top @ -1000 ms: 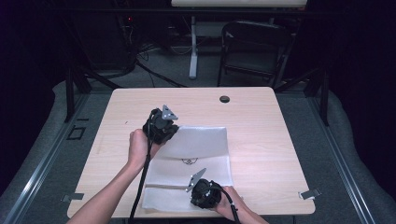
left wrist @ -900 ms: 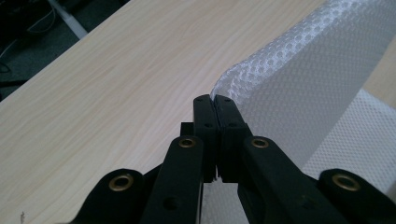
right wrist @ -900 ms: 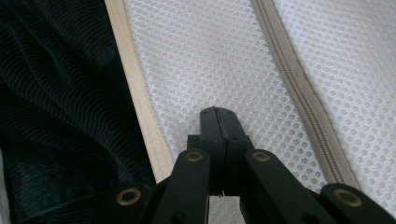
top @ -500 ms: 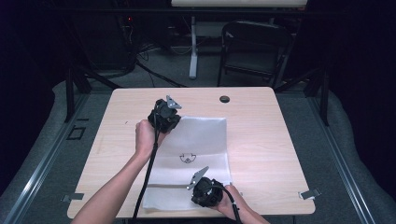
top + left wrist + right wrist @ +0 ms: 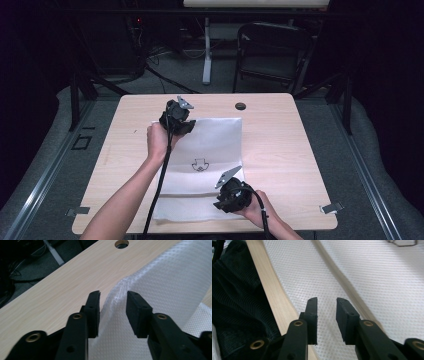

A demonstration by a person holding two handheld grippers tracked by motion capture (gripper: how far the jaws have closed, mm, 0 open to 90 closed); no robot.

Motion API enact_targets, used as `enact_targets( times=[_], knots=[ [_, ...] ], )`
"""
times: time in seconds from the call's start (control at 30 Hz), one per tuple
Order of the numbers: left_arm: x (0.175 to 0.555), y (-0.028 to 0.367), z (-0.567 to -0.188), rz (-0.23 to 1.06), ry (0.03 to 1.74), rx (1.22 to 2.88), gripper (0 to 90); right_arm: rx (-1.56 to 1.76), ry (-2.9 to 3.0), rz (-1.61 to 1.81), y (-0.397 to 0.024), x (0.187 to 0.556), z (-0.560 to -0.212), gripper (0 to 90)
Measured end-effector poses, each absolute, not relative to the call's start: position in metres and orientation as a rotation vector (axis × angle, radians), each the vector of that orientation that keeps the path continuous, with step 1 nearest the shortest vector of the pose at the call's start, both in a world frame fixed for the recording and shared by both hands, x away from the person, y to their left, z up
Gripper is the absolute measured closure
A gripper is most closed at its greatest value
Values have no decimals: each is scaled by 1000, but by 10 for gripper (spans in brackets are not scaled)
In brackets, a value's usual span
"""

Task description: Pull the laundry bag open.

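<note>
Nearest, the right tool (image 5: 226, 196) hovers released over the near edge of the white mesh bag (image 5: 210, 155), its jaws just opened and clear. The bag lies flat mid-counter (image 5: 280, 145): light, limp, best pinched at edges. Farther, the left tool (image 5: 113, 307) has just opened around a raised far-corner fold.

This looks like a lab or recording studio rather than a home; a light wooden desk (image 5: 280, 150) with a round cable hole (image 5: 240, 106) stands alone on grey carpet (image 5: 365, 165), and all around the desk the room is dark; beyond the desk's far edge a black folding chair (image 5: 272, 55) and the white leg of another stand (image 5: 206, 50) are parked, with loose cables (image 5: 150, 55) trailing over the floor to the left of that chair; dark metal frame bars (image 5: 80, 90) rise beside the desk's left far corner.
</note>
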State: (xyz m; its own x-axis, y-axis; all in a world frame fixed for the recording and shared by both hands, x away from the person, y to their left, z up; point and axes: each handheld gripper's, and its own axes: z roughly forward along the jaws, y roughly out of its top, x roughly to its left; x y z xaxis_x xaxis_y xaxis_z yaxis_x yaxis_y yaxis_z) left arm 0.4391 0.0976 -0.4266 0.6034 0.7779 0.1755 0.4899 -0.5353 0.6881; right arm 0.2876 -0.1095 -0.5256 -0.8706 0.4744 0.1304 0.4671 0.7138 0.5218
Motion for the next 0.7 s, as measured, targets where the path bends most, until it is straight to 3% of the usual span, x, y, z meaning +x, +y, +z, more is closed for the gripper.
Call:
enact_targets(
  times=[0.2, 0.33, 0.53, 0.7],
  knots=[
    [439, 106, -424, 562, 1018, 2203, 348, 853, 2853, 900, -123, 294, -516, 565],
    [427, 112, -425, 518, 986, 2207, 245, 919, 2830, 902, -136, 298, -512, 443],
    [406, 121, -432, 460, 944, 2214, 164, 969, 2805, 888, -152, 302, -508, 226],
    [388, 127, -439, 413, 915, 2211, 146, 993, 2787, 876, -164, 305, -506, 137]
  ],
)
